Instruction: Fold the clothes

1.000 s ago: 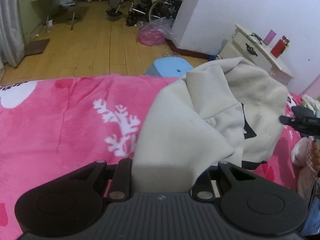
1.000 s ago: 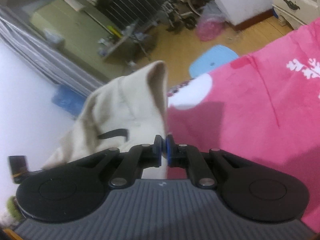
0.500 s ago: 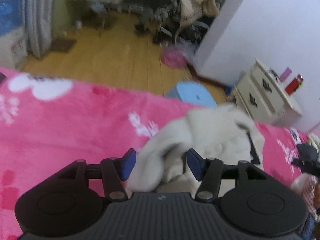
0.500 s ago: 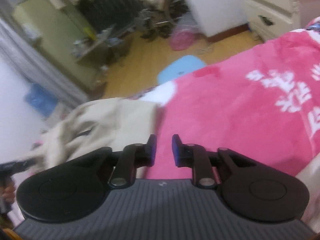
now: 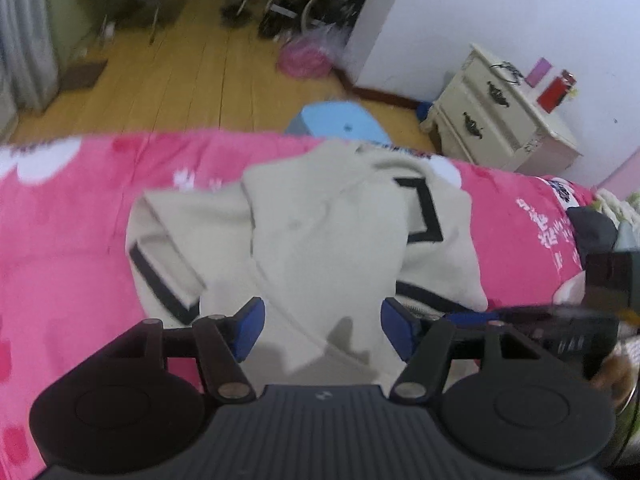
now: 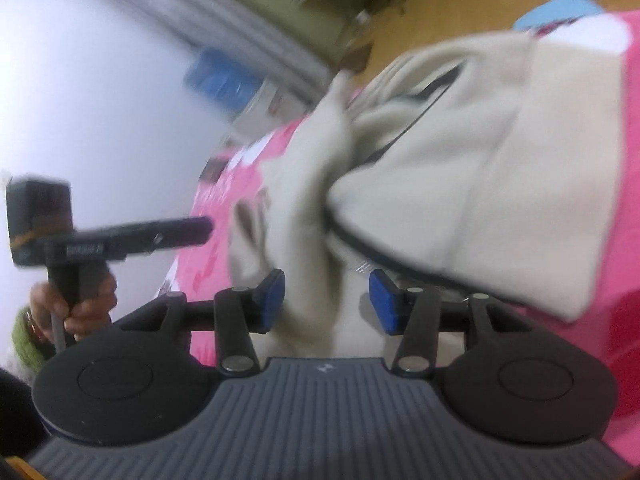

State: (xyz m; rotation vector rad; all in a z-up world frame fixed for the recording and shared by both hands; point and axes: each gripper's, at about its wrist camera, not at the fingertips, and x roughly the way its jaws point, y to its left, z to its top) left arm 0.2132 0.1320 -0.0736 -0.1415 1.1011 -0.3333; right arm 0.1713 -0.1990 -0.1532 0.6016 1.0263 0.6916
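Our left gripper [image 5: 322, 326] hangs over the bed with its blue-padded fingers [image 5: 250, 326] spread wide and nothing clamped between them. Through the gap, in the left wrist view, we see the cream garment [image 5: 320, 236] lying crumpled on the pink blanket [image 5: 68, 248], its black trim showing at a cuff on the left and in an angular mark near the top right. The cloth reaches right down between the fingers, but neither pad presses on it. Beyond the bed edge stand a blue stool [image 5: 340, 122], a cream nightstand [image 5: 500, 120] against the white wall, and a wooden floor [image 5: 180, 76]. At the right edge a blurred dark shape is our other tool.

In the right wrist view, our right gripper [image 6: 326, 300] is likewise wide open and grips nothing. The same garment [image 6: 480, 184] is bunched in thick folds just ahead of its pads and between them, resting on the blanket [image 6: 628, 216]. On the left, our left hand [image 6: 74, 304] holds the handle of the other gripper [image 6: 132, 236], seen side-on and well clear of the cloth.
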